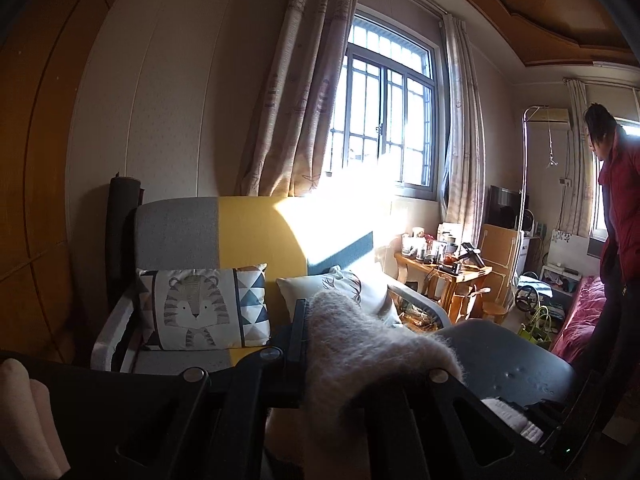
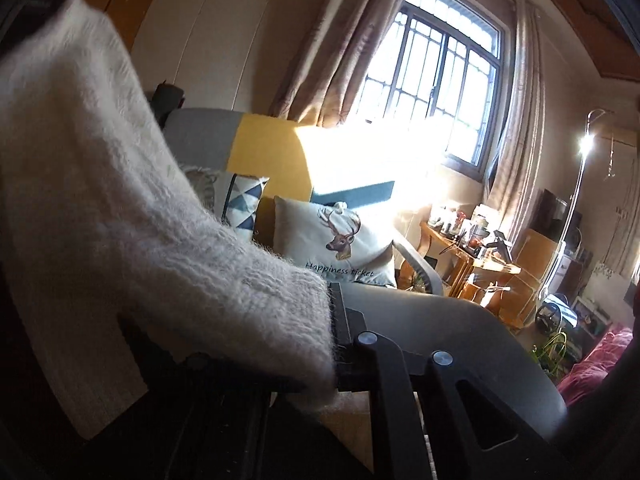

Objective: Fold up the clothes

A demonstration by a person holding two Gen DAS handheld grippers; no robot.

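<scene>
Fuzzy cream knit garment [image 2: 120,208]: hanging lifted between both tools, ready for folding. Left gripper [image 1: 310,320] pinching one edge; right gripper [image 2: 334,320] pinching another, cloth draping leftward, sofa [image 1: 256,224] ahead.

Fuzzy cream knit sweater [image 2: 120,200]; matt black plastic jaws; glossy wood wardrobe [image 1: 32,160].

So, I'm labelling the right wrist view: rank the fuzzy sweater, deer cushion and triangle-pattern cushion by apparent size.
1. Fuzzy sweater, largest, though nearest the camera.
2. Deer cushion.
3. Triangle-pattern cushion, mostly hidden behind the sweater.
</scene>
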